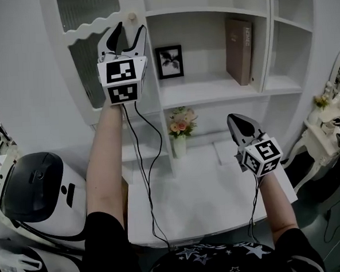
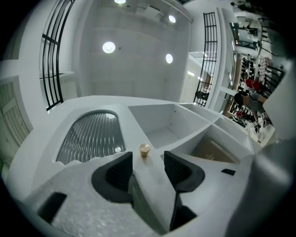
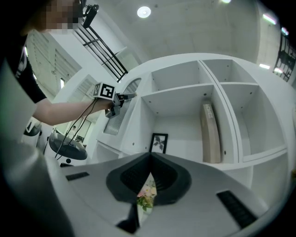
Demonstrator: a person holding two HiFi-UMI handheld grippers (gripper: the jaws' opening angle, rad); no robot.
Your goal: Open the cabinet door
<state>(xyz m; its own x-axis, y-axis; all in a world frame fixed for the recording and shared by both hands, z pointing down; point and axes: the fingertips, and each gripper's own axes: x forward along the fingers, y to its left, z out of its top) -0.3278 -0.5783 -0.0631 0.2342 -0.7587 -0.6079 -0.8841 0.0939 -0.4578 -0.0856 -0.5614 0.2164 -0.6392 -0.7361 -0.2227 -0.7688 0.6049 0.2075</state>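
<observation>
The white cabinet door (image 1: 90, 57) with its ribbed glass panel (image 2: 92, 134) is closed at the upper left of the shelf unit. Its small brass knob (image 1: 132, 17) sits near the door's right edge. My left gripper (image 1: 130, 30) is raised just under the knob and stands open. In the left gripper view the knob (image 2: 144, 149) lies at the mouth of the gap between the dark pads (image 2: 121, 171), touching neither. My right gripper (image 1: 236, 123) hovers lower, over the desk, shut with nothing in it. Its closed pads (image 3: 138, 176) point at the shelves.
The open shelves hold a framed picture (image 1: 169, 61) and a standing brown book (image 1: 239, 42). A vase of flowers (image 1: 180, 129) stands at the back of the white desk (image 1: 208, 199). A rounded black-and-white appliance (image 1: 38, 189) sits lower left, and white furniture (image 1: 319, 129) at the right.
</observation>
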